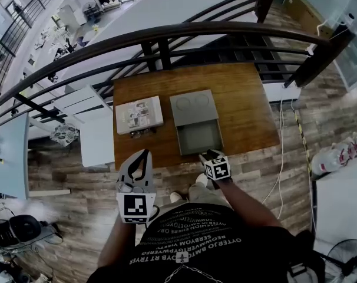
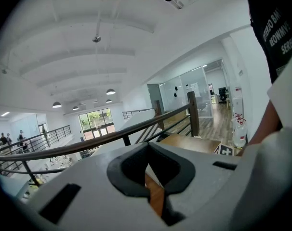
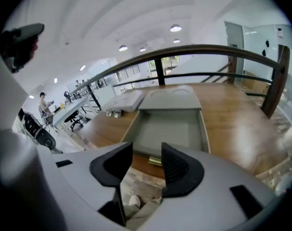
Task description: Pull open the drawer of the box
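Note:
The grey box [image 1: 193,107] stands on the wooden table [image 1: 243,111], and its drawer [image 1: 199,136] is pulled out toward me, empty inside. In the right gripper view the drawer [image 3: 167,131] lies just ahead, its brass handle [image 3: 154,161] showing between the jaws. My right gripper [image 3: 146,150] is open with nothing between its pads, hanging at the table's near edge [image 1: 203,155] just in front of the drawer. My left gripper [image 1: 145,154] is shut and empty, off the table's front left; its tips meet in its own view [image 2: 148,146].
A flat white printed box [image 1: 139,114] lies left of the grey box, with small metal pieces [image 1: 140,132] in front of it. A dark railing [image 1: 167,34] runs behind the table. A white shelf [image 1: 96,134] stands at the left, and cables [image 1: 281,158] trail on the floor at the right.

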A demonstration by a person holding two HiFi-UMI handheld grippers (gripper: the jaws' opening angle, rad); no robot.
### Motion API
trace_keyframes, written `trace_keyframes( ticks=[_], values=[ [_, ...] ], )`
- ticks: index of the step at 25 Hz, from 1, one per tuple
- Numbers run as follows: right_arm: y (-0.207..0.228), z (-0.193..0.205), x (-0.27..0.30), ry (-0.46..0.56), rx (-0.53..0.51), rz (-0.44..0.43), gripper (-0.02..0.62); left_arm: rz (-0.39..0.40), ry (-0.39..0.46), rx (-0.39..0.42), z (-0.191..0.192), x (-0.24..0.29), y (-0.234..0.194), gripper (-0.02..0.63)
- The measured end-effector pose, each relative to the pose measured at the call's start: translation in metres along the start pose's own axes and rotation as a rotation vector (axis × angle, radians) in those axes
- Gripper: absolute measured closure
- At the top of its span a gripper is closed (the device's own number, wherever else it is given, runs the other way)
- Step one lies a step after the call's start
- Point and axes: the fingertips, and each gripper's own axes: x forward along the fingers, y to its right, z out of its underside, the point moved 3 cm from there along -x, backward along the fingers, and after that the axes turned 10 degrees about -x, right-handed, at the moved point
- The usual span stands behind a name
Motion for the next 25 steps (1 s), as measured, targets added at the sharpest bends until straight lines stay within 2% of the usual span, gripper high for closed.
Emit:
trace_keyframes(
  ticks=[1, 3, 6, 9, 11, 16, 20, 25],
  values=[
    [-0.005, -0.016, -0.012, 0.061, -0.009, -0.009, 0.424, -0.007, 0.006, -0.002, -0.001, -0.001, -0.002, 0.601],
    [-0.014, -0.052, -0.041, 0.188, -0.039, -0.03, 0.495, -0.026, 0.025, -0.017, -0.005, -0.003, -0.007, 0.601],
    [-0.03, -0.106, -0.087, 0.354, -0.129, -0.049, 0.6, -0.038, 0.051, -0.057, -0.011, -0.007, -0.017, 0.601],
    [-0.046, -0.151, -0.129, 0.46, -0.219, -0.05, 0.6, -0.012, 0.081, -0.142, -0.017, -0.013, -0.023, 0.601],
    [-0.052, -0.175, -0.155, 0.501, -0.27, -0.043, 0.601, 0.001, 0.108, -0.164, -0.024, -0.017, -0.023, 0.601],
    [-0.062, -0.216, -0.21, 0.553, -0.382, 0.009, 0.601, 0.035, 0.183, -0.116, -0.054, -0.026, -0.016, 0.601],
    [-0.067, -0.232, -0.238, 0.584, -0.457, 0.063, 0.601, 0.052, 0.171, -0.077, -0.053, -0.028, -0.012, 0.601],
    [-0.072, -0.233, -0.249, 0.604, -0.441, 0.071, 0.601, 0.063, 0.155, -0.096, -0.04, -0.027, -0.015, 0.601]
  ],
)
